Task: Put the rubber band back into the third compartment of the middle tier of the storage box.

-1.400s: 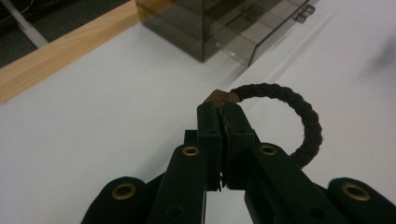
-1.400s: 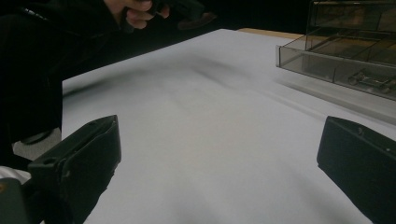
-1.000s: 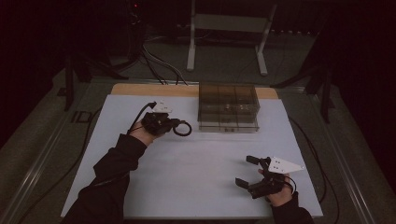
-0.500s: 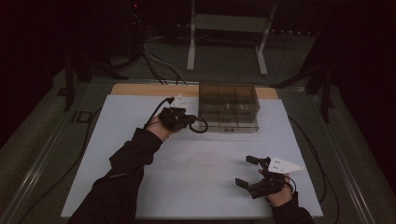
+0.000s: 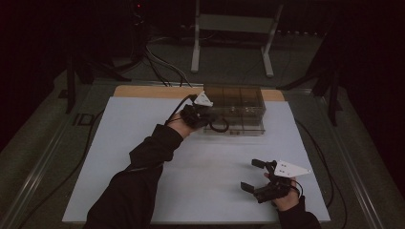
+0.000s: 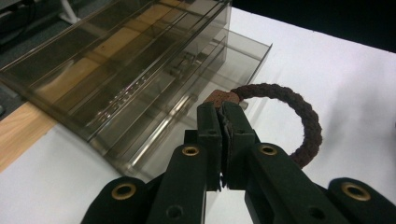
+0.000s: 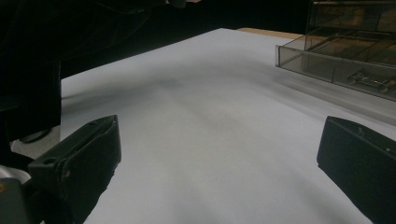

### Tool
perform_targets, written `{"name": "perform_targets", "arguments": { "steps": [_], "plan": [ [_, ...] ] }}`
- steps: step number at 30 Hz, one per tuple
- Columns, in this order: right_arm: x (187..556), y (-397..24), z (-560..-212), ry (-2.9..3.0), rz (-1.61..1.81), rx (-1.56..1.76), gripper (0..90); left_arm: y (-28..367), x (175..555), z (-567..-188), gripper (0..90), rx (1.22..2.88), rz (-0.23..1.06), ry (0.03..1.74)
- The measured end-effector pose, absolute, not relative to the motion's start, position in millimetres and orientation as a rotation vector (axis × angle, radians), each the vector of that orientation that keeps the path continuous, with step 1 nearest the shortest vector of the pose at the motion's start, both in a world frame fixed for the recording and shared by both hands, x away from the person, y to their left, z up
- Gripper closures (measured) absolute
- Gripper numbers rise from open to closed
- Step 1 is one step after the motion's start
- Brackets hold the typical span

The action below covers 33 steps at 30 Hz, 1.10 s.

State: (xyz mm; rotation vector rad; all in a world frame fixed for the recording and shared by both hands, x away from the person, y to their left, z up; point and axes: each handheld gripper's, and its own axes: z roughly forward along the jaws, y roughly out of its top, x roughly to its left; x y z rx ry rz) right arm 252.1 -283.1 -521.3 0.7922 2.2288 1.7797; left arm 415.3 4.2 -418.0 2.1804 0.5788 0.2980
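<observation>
My left gripper [image 6: 224, 108] is shut on a dark braided cord ring [image 6: 303, 116], pinching it at its brown tag. The ring [image 5: 219, 126] hangs from the gripper [image 5: 210, 119] just over the pulled-out bottom drawer [image 6: 243, 56] of a smoky clear drawer box [image 5: 239, 107] at the far middle of the white mat. My right gripper [image 5: 252, 175] rests near the mat's front right edge, jaws wide open with nothing between them. In the right gripper view its two black fingers [image 7: 79, 158] frame bare mat, and the open drawer [image 7: 341, 65] lies far right.
The white mat [image 5: 124, 143] covers the table, with a wooden strip [image 5: 143, 91] along its far edge. Cables run off the table's left and right sides. A small metal item [image 7: 369, 78] lies in the open drawer.
My left gripper has carried the cord ring rightward and slightly up, from the mat left of the drawer box to its open drawer. The right gripper has stayed put.
</observation>
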Motion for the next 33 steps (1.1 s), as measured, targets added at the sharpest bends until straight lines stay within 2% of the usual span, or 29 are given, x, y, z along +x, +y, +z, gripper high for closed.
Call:
{"name": "perform_targets", "arguments": {
  "steps": [33],
  "plan": [
    [252.0, -285.8, -520.7, 2.225, 1.795, 0.791, 0.0, -89.3, 451.6, -442.2, 88.7, 2.17, 0.229, 0.582]
  ]
}}
